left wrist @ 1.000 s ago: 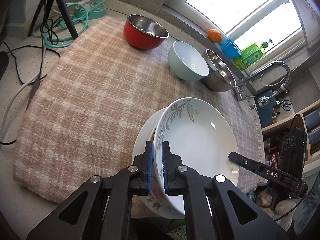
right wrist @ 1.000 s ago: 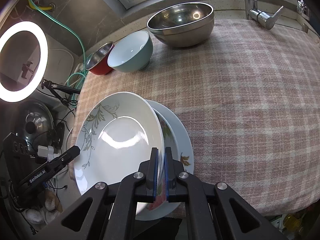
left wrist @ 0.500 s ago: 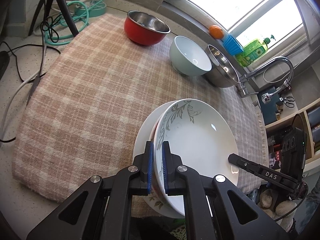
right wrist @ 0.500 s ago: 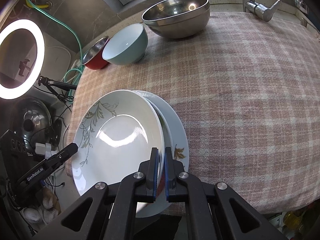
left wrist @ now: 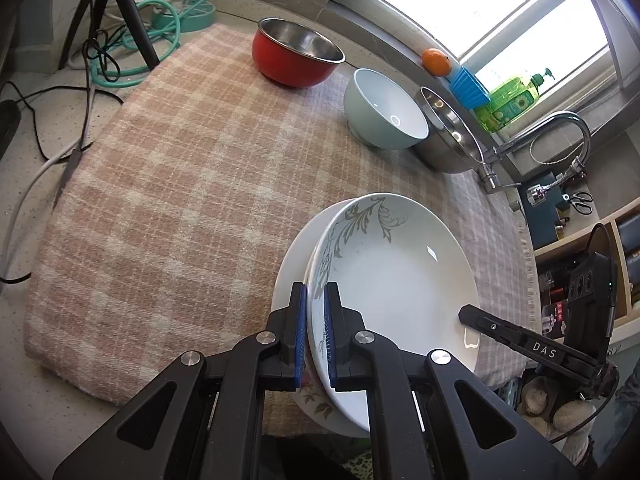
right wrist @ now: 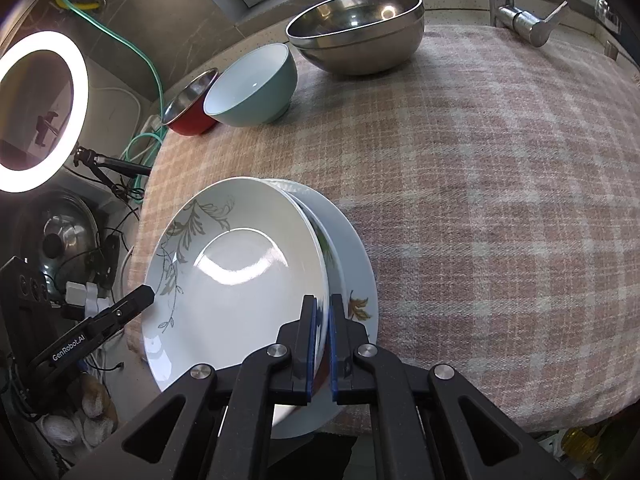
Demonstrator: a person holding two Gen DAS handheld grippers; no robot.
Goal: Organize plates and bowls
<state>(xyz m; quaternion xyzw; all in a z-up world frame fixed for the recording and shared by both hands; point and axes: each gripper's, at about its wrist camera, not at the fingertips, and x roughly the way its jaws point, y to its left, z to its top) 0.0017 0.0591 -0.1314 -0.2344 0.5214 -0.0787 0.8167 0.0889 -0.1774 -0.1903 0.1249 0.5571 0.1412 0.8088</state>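
Note:
A white deep plate with a grey leaf pattern (left wrist: 396,276) (right wrist: 240,276) is held from both sides, just above a flat white plate with autumn leaves (left wrist: 292,264) (right wrist: 352,276) lying on the checked cloth. My left gripper (left wrist: 315,336) is shut on the deep plate's rim. My right gripper (right wrist: 322,346) is shut on the opposite rim. Each gripper's tip shows in the other's view. A red bowl (left wrist: 296,58) (right wrist: 188,108), a pale blue bowl (left wrist: 384,110) (right wrist: 252,88) and a steel bowl (left wrist: 448,136) (right wrist: 356,32) stand at the far edge.
The pink checked cloth (left wrist: 180,168) (right wrist: 500,200) covers the counter. A tap (left wrist: 532,140) (right wrist: 516,12) stands by the steel bowl. Cables and a tripod (left wrist: 116,28) lie off the cloth's left. A ring light (right wrist: 36,108) glows at left. An orange (left wrist: 436,60) sits on the sill.
Both grippers have carried the deep plate slightly toward the near edge, over the flat plate; it now sits lower and more level. The bowls have not moved.

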